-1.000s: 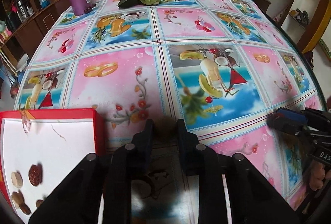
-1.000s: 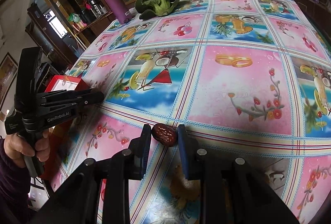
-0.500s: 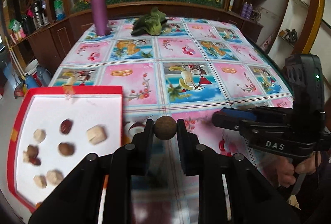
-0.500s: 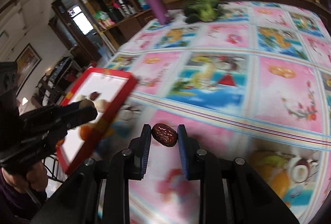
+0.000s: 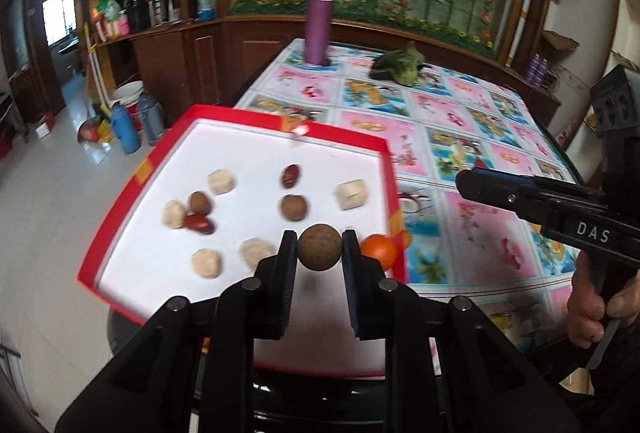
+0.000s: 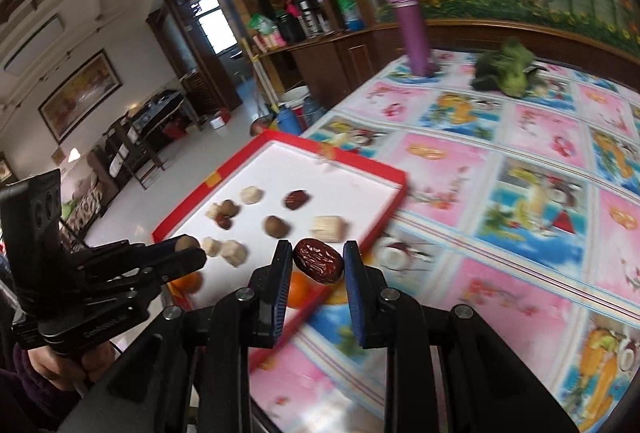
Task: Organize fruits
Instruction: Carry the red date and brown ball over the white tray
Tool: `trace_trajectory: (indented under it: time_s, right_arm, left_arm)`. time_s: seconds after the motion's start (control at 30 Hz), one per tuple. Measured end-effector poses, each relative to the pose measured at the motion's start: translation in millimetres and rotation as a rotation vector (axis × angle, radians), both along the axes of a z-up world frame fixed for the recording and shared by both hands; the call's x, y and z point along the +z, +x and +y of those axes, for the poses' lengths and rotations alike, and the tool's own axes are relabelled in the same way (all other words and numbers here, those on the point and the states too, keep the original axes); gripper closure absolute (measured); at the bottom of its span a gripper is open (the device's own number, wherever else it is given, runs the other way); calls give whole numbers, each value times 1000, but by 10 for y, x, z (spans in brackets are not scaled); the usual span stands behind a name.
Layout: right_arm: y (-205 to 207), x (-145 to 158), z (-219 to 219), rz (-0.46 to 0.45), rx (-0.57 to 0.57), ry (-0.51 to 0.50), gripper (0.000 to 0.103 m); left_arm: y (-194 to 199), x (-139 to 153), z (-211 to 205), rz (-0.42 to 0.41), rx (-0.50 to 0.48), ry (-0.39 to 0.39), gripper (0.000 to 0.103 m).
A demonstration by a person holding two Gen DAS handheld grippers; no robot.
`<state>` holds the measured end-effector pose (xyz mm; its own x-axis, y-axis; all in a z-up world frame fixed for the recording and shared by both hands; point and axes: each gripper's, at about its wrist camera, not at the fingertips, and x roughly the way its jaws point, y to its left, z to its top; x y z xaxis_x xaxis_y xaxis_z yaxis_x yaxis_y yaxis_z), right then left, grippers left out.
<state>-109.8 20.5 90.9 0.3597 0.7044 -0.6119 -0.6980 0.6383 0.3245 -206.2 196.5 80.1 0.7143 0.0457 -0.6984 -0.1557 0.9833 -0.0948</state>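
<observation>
Now lifted over red tray, left claw grips longan; right claw, date

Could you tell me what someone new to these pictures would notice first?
Each gripper holds one fruit: the left gripper pinches a round brown fruit, the right gripper a wrinkled red date, both above the near end of the red tray. The tray lies at the table's left edge, with pale chunks, brown fruits and dates scattered on its white floor. A purple bottle stands at the far end.
</observation>
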Motion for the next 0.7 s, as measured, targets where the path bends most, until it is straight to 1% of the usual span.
trace_trajectory:
  time_s: [0.1, 0.3, 0.4, 0.57, 0.7]
  right_arm:
    - [-61, -13, 258, -10, 40, -20, 78]
    - [-168, -79, 626, -13, 101, -46, 78]
    - [-224, -141, 712, -1, 125, -59, 78]
    - [-305, -294, 827, 30, 153, -99, 78]
    - [-421, -436, 931, 36, 177, -147, 78]
  left_arm:
    - [-47, -36, 126, 5, 27, -3, 79]
    - [-71, -79, 251, -2, 33, -21, 79]
    - [-94, -118, 332, 3, 43, -32, 79]
    - [-67, -200, 444, 19, 78, -26, 79]
    - [-23, -291, 524, 48, 121, 2, 79]
